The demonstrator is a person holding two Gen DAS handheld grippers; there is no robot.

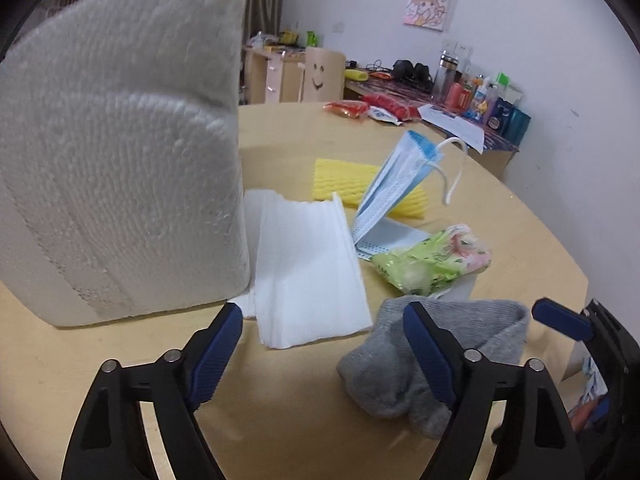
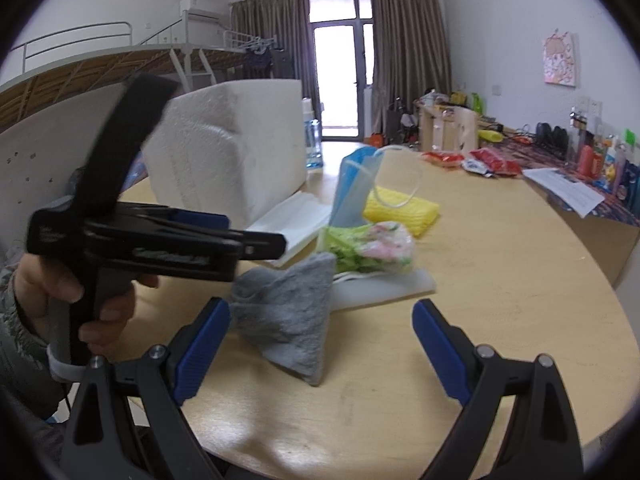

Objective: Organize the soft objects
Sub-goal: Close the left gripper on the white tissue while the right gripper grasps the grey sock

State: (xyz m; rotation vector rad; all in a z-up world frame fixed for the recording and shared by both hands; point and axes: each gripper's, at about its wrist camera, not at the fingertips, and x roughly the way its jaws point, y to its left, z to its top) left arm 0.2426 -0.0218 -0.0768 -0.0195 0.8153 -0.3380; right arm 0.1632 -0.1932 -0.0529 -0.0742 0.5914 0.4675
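A grey sock (image 1: 436, 360) lies crumpled on the round wooden table (image 1: 280, 400), near its front. My left gripper (image 1: 320, 314) hovers open over it: the right finger overlaps the sock, and bare table and a corner of the white tissue stack (image 1: 312, 272) lie between the fingers. The right wrist view shows a hand holding the left gripper (image 2: 276, 245) just above the sock (image 2: 288, 320). My right gripper (image 2: 320, 308) is open, low, and short of the sock. Behind lie a green-pink packet (image 2: 372, 248), a blue face mask (image 2: 352, 188) and a yellow foam net (image 2: 404, 204).
A large white foam block (image 1: 120, 168) stands upright at the left, touching the tissue stack. A white flat sheet (image 2: 384, 290) lies under the packet. Red snack packets (image 1: 348, 109) and a paper sheet (image 2: 568, 190) sit at the far side. The table edge (image 2: 600, 400) curves at right.
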